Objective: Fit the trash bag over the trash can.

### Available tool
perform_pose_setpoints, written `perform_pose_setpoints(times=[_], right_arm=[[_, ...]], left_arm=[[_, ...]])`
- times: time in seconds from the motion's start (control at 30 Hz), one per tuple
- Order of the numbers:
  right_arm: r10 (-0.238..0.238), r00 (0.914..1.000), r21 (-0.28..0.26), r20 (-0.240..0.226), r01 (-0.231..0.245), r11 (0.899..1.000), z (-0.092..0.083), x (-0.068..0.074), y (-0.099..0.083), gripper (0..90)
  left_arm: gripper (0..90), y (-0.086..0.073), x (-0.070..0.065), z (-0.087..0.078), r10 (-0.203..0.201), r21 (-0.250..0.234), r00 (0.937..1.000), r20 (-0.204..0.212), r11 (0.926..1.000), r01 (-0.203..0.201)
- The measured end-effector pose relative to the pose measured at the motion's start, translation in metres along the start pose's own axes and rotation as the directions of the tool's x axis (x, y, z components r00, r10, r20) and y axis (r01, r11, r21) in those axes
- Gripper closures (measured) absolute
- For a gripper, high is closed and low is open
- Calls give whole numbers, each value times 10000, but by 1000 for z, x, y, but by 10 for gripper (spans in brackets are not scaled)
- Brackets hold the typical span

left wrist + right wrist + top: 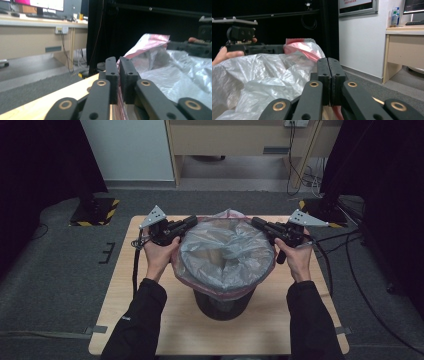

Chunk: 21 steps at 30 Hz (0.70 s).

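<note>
Left hand-held gripper [186, 226] at the left rim of the bin, clenched on the pink edge of the plastic bag [227, 252]; in the left gripper view, a thin strip of pink film pinched between the two black jaws [118, 75]. Right hand-held gripper [260, 224] at the opposite rim, likewise clamped on the bag's edge; in the right gripper view, jaws pressed together [328, 72] with pink film showing just below them. Both held level, pointing inward toward each other across the bag's mouth, a hand [159, 254] behind each, dark sleeves entering from below. Bag spread wide over the mouth of the black bin [223, 304], translucent grey-white with a pink border, crumpled and sagging into the middle, a pink flap standing up at the far side. Bin upright near the middle of the wooden worktop [130, 290]. Beyond the worktop, grey carpet, black curtains on both sides, a pale desk at the back.
</note>
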State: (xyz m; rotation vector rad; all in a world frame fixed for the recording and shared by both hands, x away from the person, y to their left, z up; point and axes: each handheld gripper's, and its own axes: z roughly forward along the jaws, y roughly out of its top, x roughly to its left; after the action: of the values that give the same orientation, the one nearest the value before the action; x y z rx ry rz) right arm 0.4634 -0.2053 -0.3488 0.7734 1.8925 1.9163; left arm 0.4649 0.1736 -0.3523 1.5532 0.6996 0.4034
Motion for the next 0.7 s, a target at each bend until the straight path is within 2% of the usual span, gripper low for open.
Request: perform_pose_setpoints(times=[0.1,0.17,0.2,0.27,0.37,0.43,0.53,0.57,0.6,0.63,0.67,0.7], right_arm=[[39,9993,-134,359,-34,9999,3,-3,-1,890],[-173,9970,206,758,158,9997,6,-4,-6,891],[40,9968,-67,797,-34,10000,7,-5,-8,890],[140,9963,-151,845,-128,9998,7,-7,-9,892],[-319,9924,774,1192,227,9967,9,-8,-13,894],[-380,9913,1091,1261,242,9937,11,-9,-21,896],[-345,9920,1363,1217,178,9905,11,-9,-30,898],[-301,9921,1433,1216,124,9896,10,-10,-31,897],[-224,9924,1433,1211,48,9897,9,-10,-32,895],[-188,9926,1465,1200,10,9892,8,-10,-32,881],[-123,9920,1515,1259,-69,9884,6,-11,-31,811],[-19,9901,1414,1407,-182,9898,5,-11,-29,726]], left_arm=[[894,-3,2,4,-205,90,9996,-212,9997,207],[896,-6,4,8,-470,293,9983,-345,9984,480],[898,-8,5,10,-549,407,9978,-371,9976,564],[898,-11,7,12,-559,802,9979,-342,9951,585],[899,-17,7,15,-662,1214,9968,-439,9901,711],[899,-23,6,18,-753,1587,9955,-569,9838,835],[896,-30,7,17,-989,1817,9938,-505,9776,1065],[891,-30,7,15,-1034,1744,9932,-530,9784,1112],[874,-29,7,13,-992,1612,9922,-749,9808,1102],[792,-28,7,11,-983,1387,9898,-1035,9840,1122],[695,-26,8,7,-1012,1034,9874,-1217,9881,1140],[669,-25,9,3,-1086,650,9857,-1290,9909,1177]])
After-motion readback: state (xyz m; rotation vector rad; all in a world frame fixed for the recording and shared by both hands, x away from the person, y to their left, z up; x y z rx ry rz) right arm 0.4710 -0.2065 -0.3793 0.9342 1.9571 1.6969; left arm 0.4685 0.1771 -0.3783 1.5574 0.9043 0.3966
